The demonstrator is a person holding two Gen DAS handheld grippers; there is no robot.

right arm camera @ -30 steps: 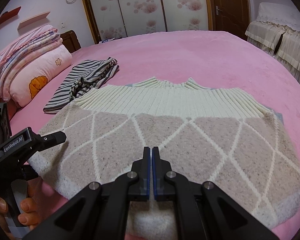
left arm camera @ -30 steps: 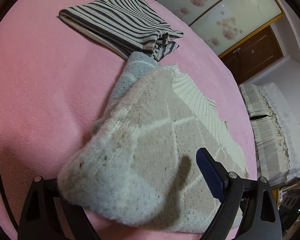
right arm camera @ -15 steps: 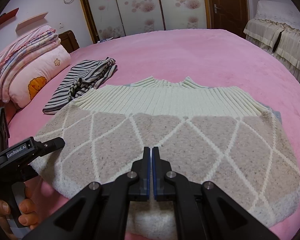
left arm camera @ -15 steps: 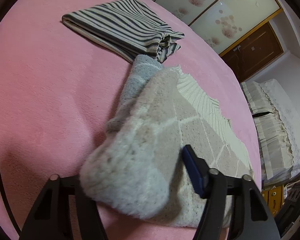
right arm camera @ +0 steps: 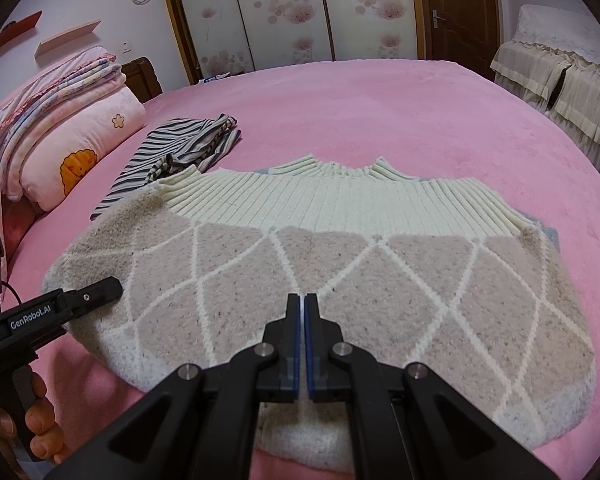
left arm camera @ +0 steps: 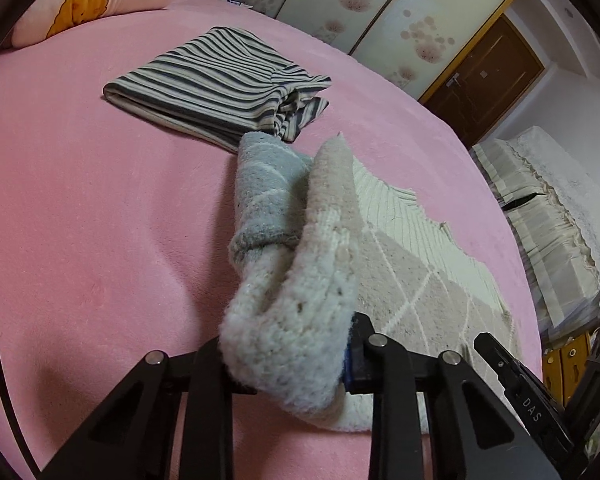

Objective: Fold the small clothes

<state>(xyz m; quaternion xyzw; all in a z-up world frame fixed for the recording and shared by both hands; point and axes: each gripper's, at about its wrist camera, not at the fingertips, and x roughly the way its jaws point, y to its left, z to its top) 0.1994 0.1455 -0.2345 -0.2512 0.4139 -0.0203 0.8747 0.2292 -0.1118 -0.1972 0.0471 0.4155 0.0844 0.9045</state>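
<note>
A small knitted sweater [right arm camera: 320,276], beige with white diamond lines and a cream ribbed band, lies spread on the pink bed [right arm camera: 380,100]. In the left wrist view my left gripper [left arm camera: 292,360] is shut on the sweater's thick left edge [left arm camera: 296,320], bunching it between the jaws. It also shows in the right wrist view [right arm camera: 96,292] at the sweater's left edge. My right gripper [right arm camera: 302,304] is shut with nothing visibly between its tips, low over the sweater's near middle.
A folded grey-striped garment [left arm camera: 220,84] lies beyond the sweater's far left corner; it also shows in the right wrist view [right arm camera: 180,148]. Pillows and folded quilts [right arm camera: 60,128] are stacked at the left. A covered piece of furniture [right arm camera: 560,60] stands right of the bed.
My left gripper's jaws have closed on the sweater's left edge, which is now bunched and raised. My right gripper has stayed shut over the sweater's near middle.
</note>
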